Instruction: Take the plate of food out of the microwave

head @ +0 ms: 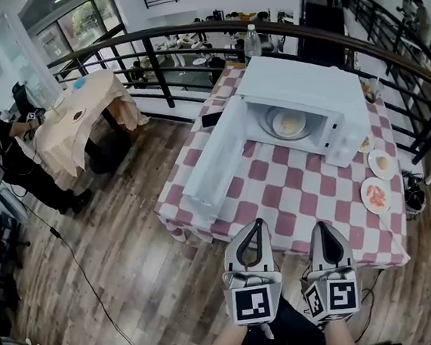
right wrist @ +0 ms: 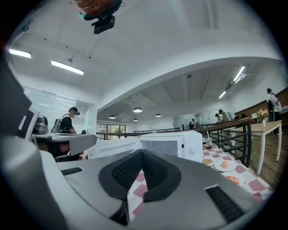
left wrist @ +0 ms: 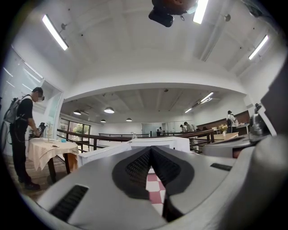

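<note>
A white microwave (head: 299, 95) stands on the red-and-white checked table (head: 294, 198) with its door (head: 218, 156) swung wide open to the left. Inside, on the turntable, sits a plate of pale food (head: 290, 123). My left gripper (head: 258, 223) and right gripper (head: 321, 226) hover side by side at the table's near edge, well short of the microwave, both pointing toward it. Each is shut with nothing between its pads. In the left gripper view the left gripper (left wrist: 150, 148) points at the microwave (left wrist: 157, 143). In the right gripper view the right gripper (right wrist: 141, 152) faces the open cavity (right wrist: 166, 146).
Two plates of food (head: 382, 163) (head: 375, 194) lie on the table to the right of the microwave. A bottle (head: 251, 41) stands behind it, and a dark flat object (head: 212, 119) lies left of it. A dark railing (head: 152, 60) runs behind the table. A person (head: 1, 151) stands at a cloth-covered table (head: 81, 113) far left.
</note>
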A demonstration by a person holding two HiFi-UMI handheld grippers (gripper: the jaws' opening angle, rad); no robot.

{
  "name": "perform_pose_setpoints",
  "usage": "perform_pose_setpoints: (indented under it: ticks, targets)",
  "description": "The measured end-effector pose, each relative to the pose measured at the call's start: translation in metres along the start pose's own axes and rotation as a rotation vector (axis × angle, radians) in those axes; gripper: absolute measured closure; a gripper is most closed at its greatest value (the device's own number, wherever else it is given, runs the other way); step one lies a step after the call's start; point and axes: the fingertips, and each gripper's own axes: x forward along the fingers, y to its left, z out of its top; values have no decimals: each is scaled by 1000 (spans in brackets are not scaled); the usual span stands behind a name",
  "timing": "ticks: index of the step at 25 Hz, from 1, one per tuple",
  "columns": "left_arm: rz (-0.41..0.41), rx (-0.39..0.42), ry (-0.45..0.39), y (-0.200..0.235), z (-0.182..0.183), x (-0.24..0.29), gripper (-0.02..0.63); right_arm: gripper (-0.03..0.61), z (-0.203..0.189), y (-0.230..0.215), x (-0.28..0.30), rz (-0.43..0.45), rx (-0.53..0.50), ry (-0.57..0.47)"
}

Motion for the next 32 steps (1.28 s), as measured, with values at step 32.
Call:
perform_pose_setpoints:
  ticks: [32]
  targets:
    - [26,-6,92,3,-21,155,580,558,-19,-86,137,-1,72,70]
